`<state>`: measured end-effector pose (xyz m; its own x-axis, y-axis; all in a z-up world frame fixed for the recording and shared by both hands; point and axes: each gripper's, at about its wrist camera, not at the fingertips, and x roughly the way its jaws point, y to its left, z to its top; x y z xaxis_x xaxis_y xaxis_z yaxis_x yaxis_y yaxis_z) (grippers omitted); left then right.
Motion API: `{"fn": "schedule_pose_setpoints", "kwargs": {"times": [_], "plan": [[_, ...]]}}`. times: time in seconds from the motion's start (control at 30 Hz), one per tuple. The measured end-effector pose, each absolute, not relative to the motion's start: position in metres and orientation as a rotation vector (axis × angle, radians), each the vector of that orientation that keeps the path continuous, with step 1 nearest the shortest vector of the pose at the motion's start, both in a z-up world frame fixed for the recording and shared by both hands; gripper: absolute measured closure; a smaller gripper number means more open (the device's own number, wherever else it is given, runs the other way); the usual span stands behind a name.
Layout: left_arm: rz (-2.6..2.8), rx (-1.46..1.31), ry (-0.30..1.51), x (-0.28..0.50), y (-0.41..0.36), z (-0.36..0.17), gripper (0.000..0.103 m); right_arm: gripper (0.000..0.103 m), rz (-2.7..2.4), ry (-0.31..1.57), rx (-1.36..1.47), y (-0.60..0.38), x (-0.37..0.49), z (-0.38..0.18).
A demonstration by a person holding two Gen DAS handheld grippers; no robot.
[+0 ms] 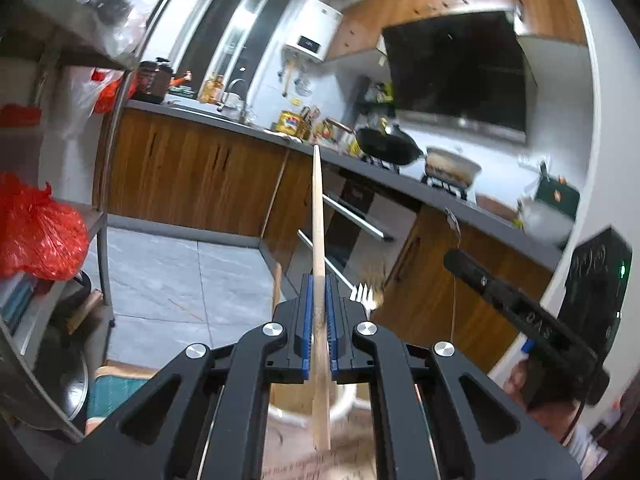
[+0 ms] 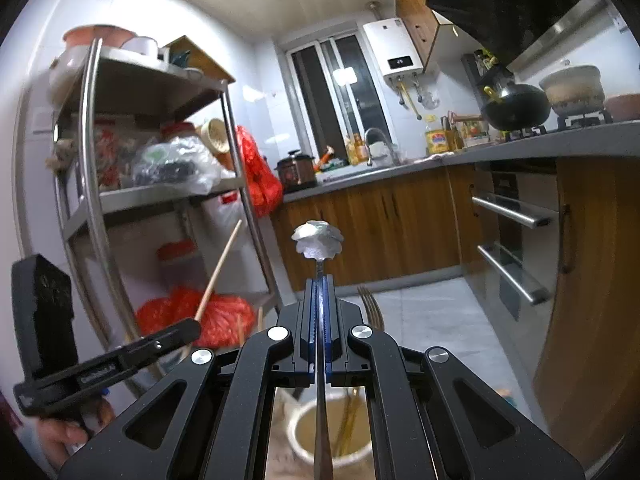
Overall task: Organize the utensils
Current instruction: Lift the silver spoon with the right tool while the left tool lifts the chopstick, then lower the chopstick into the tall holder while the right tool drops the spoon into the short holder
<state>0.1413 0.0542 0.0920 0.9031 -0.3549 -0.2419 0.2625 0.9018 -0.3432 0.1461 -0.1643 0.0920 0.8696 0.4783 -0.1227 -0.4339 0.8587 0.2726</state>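
My left gripper [image 1: 319,280] is shut on a wooden chopstick [image 1: 318,208] that points up and away; its lower end hangs over a white utensil cup [image 1: 340,404]. My right gripper [image 2: 319,280] is shut on the handle of a metal spoon [image 2: 318,240], bowl end up, directly above the white cup [image 2: 304,432], which holds gold utensils [image 2: 348,424]. A fork [image 2: 370,306] stands up behind the right gripper and also shows in the left wrist view [image 1: 362,294]. The right gripper [image 1: 516,304] shows at the right of the left wrist view; the left gripper [image 2: 108,364] with its chopstick [image 2: 220,268] shows at the left of the right wrist view.
A steel shelf rack [image 2: 96,200] with red bags [image 2: 224,316] stands to the left. A grey counter [image 2: 400,168] over wooden cabinets runs along the back and right, with a sink, a black wok [image 2: 516,108] and a pot. The floor is grey tile.
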Motion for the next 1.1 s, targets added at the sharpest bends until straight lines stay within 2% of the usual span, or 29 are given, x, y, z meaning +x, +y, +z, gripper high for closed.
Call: {"fn": "schedule_pose_setpoints", "kwargs": {"times": [0.33,1.1], "plan": [[-0.214,-0.279,0.226,0.168,0.049,0.07,0.097,0.099,0.442,0.154,0.324,-0.163,0.181,0.072],[-0.199,-0.116,0.325,0.134,0.041,0.053,0.097,0.099,0.381,0.287,0.219,-0.165,0.165,0.042]]}}
